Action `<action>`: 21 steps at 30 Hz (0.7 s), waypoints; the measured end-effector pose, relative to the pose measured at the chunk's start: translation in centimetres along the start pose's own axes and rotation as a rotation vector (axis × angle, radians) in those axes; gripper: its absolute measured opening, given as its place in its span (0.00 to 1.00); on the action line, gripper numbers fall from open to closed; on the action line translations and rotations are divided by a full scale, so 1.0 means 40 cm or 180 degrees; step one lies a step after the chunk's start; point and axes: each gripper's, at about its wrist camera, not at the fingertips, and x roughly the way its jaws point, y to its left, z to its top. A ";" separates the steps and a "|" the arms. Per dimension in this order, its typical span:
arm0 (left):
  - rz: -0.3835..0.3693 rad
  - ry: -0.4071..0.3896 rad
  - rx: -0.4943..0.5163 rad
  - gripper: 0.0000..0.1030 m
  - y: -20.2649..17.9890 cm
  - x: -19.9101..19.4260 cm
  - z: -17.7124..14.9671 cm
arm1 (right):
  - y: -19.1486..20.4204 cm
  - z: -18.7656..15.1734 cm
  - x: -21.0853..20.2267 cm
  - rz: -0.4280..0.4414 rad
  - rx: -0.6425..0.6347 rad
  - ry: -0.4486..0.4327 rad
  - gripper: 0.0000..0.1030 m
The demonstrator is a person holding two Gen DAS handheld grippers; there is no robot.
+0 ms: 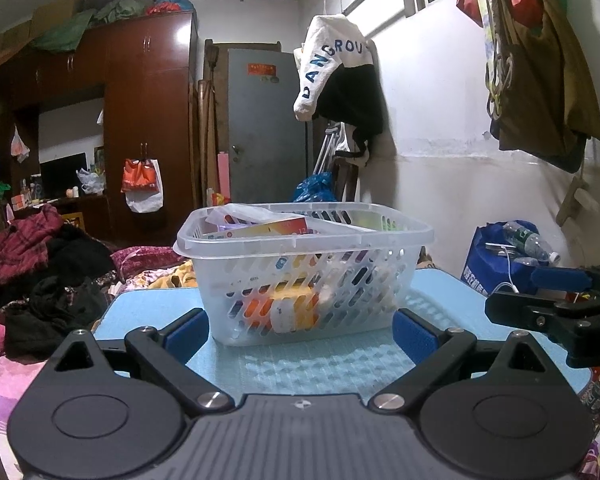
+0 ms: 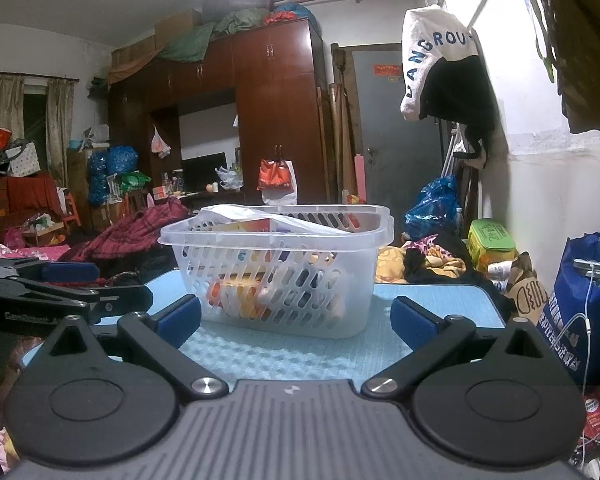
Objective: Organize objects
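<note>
Clear basket [image 1: 304, 276] on blue mat, just ahead of left claw [image 1: 302, 330] and right claw [image 2: 296, 320], both spread wide, empty

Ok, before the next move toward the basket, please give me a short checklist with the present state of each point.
1. Left gripper jaws spread wide, nothing between them: ok.
2. Right gripper jaws spread wide, nothing between them: ok.
3. Basket upright on the blue mat: ok.
4. Mat between both grippers and the basket is bare: ok.
5. Room left inside the basket, already holding boxes and a plastic bag: cannot tell.
6. Which object is to be organized next: cannot tell.
</note>
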 end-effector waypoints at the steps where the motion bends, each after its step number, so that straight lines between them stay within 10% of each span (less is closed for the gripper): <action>1: -0.0004 0.0000 0.0001 0.96 0.000 0.001 -0.001 | 0.000 0.000 0.000 0.0000 0.0002 0.0001 1.00; 21: -0.0042 0.0013 0.0035 0.97 -0.004 0.005 -0.005 | 0.000 -0.004 0.000 -0.0011 0.0010 0.0006 1.00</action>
